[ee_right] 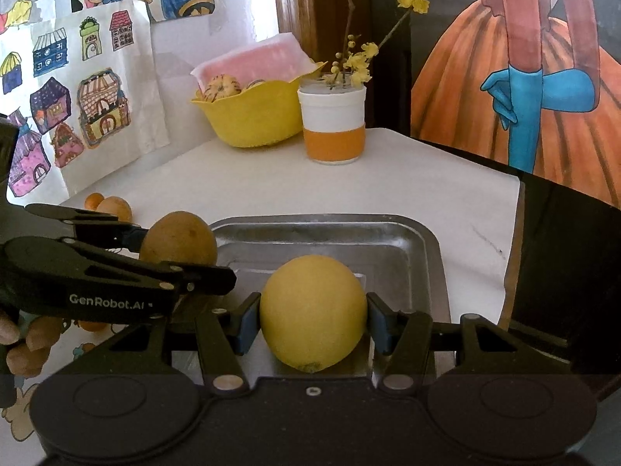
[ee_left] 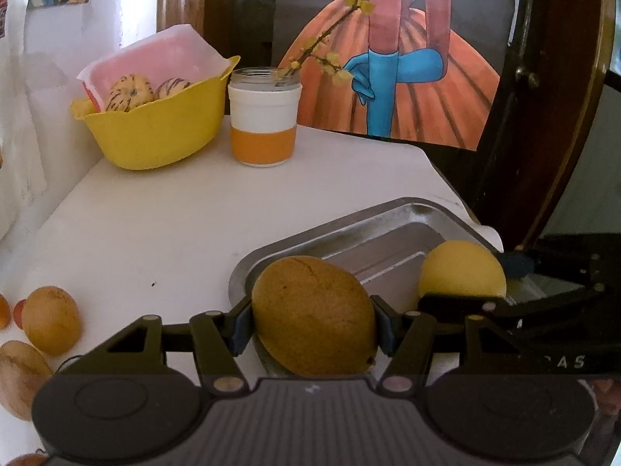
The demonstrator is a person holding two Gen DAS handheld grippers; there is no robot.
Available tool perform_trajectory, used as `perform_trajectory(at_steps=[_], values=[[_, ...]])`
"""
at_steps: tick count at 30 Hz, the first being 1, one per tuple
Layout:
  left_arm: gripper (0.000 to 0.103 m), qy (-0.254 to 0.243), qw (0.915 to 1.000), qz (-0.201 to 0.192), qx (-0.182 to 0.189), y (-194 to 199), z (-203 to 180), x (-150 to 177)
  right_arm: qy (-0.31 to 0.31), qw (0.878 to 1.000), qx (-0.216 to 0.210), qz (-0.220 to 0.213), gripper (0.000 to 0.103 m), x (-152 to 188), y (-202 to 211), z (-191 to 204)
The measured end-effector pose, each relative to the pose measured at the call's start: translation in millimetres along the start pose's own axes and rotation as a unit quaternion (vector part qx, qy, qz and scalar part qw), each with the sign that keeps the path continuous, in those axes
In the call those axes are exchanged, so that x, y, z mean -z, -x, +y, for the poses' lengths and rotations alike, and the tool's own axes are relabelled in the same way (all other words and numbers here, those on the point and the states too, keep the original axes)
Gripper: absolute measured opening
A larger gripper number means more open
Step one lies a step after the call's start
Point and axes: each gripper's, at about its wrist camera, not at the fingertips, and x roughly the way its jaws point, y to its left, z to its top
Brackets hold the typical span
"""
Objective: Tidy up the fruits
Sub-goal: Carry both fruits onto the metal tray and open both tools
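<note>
The left tongs point(ee_left: 312, 326) clamp a brown-yellow mango point(ee_left: 312, 314) across its middle, over the metal tray's point(ee_left: 349, 221) near edge. The right tongs point(ee_right: 312, 320) pinch a lemon point(ee_right: 312, 310) above the tray. Both fruits look firm, rounded and smooth-skinned, likely slippery; widest-girth holds suit them.

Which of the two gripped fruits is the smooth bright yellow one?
The round yellow fruit in the right gripper, over the metal tray. The left gripper holds a duller, brownish oval fruit at the tray's left edge.
</note>
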Motion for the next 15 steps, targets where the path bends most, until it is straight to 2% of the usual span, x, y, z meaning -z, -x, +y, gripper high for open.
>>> perform_trajectory(at_steps=[1, 4, 10, 13, 15], values=[[0.067, 0.004, 1.0, -0.002, 0.002, 1, 0, -1, 0.003, 1.0, 0.007, -0.004, 0.067, 0, 1, 1], [0.074, 0.012, 0.9999, -0.011, 0.006, 7, 0, -5, -0.003, 1.0, 0.014, -0.016, 0.076, 1, 9, -2], [0.089, 0.03, 0.999, -0.032, 0.009, 27, 0, -8, 0.001, 0.999, 0.033, -0.027, 0.087, 8, 29, 2], [0.1, 0.036, 0.9982, -0.047, 0.004, 44, 0, -6, 0.004, 0.998, 0.043, -0.052, 0.095, 12, 48, 9], [0.102, 0.041, 0.9973, -0.061, -0.003, 58, 0, -4, 0.006, 0.997, 0.048, -0.067, 0.098, 15, 62, 15]])
